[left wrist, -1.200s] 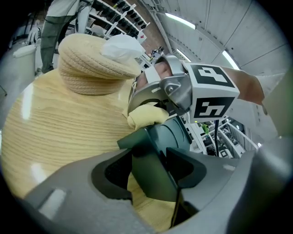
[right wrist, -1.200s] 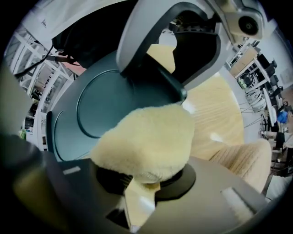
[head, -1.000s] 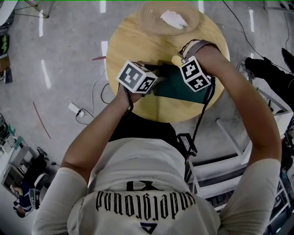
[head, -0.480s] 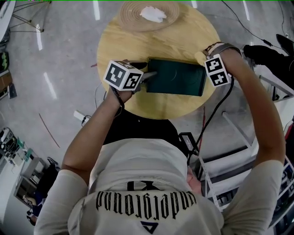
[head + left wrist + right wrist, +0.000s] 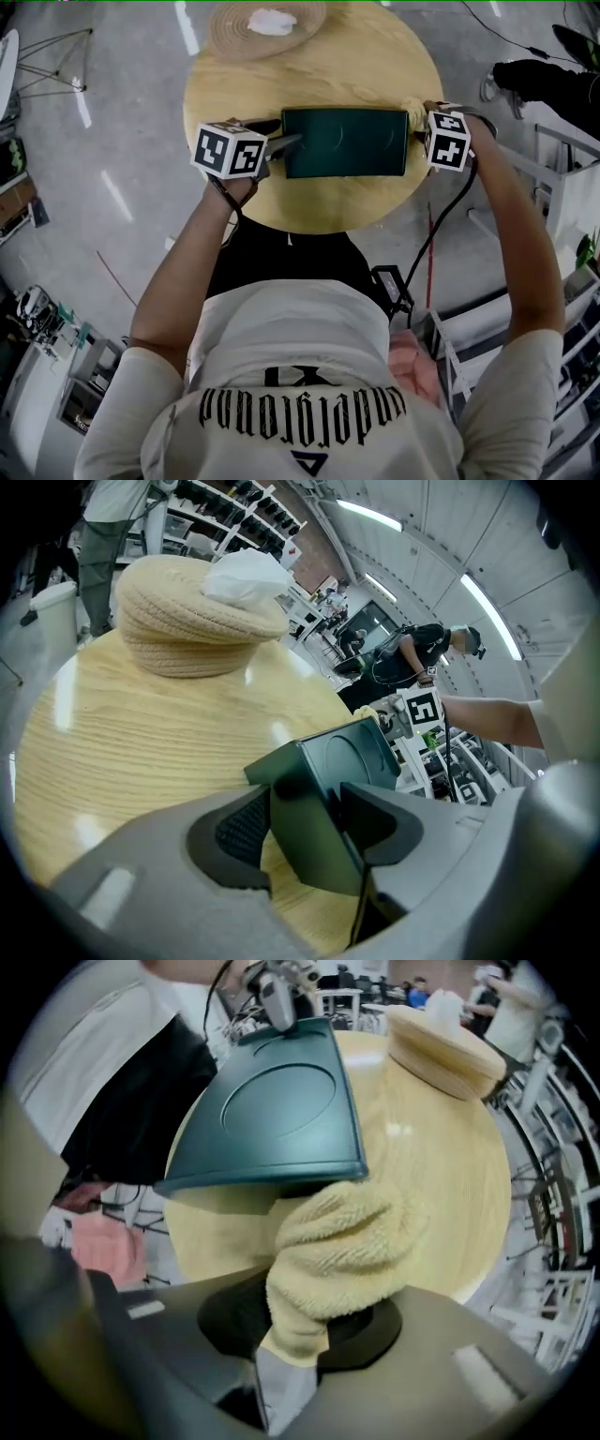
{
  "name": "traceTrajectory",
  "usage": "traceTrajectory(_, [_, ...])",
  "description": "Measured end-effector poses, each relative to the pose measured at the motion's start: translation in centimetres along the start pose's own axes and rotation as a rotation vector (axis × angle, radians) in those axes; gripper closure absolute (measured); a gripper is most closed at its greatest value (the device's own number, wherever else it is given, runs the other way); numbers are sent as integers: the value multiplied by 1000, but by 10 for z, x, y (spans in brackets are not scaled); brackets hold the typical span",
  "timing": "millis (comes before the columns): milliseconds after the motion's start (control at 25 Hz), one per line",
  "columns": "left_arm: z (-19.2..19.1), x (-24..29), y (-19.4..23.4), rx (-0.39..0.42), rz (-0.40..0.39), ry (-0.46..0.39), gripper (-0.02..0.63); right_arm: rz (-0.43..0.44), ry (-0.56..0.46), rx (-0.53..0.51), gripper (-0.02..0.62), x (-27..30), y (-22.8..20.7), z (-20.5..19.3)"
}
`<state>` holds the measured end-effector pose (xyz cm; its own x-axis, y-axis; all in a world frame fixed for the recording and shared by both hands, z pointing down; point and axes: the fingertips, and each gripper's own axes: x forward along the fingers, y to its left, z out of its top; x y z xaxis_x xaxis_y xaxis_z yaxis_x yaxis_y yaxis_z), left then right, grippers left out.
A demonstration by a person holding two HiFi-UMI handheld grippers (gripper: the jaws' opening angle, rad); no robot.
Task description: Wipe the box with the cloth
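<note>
Dark green box [image 5: 344, 142] lies flat in the middle of the round wooden table [image 5: 319, 202]; the left gripper [image 5: 309, 827] has its jaws clamped on the box's left end, pinning it; the right gripper [image 5: 300, 1335] is squeezed tight round a bunched yellow cloth [image 5: 337, 1237] sitting at the box's right edge; looks like the wiping step to me; next I'd guess the cloth gets dragged across the lid with steady pressure while the left grip holds firm.
</note>
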<state>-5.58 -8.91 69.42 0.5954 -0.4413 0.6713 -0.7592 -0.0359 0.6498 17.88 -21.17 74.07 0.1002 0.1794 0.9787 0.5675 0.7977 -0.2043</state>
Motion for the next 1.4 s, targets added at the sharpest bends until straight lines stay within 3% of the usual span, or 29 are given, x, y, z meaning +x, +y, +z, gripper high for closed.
traceTrajectory(200, [-4, 7, 1, 2, 7, 1, 359, -43, -96, 193, 477, 8, 27, 13])
traceTrajectory(1000, [-19, 17, -15, 17, 11, -4, 365, -71, -247, 575, 477, 19, 151, 35])
traceTrajectory(1200, [-18, 14, -11, 20, 18, -22, 365, -81, -283, 659, 476, 21, 164, 48])
traceTrajectory(1400, [-17, 16, -9, 27, 37, -27, 364, -132, -311, 827, 476, 21, 166, 37])
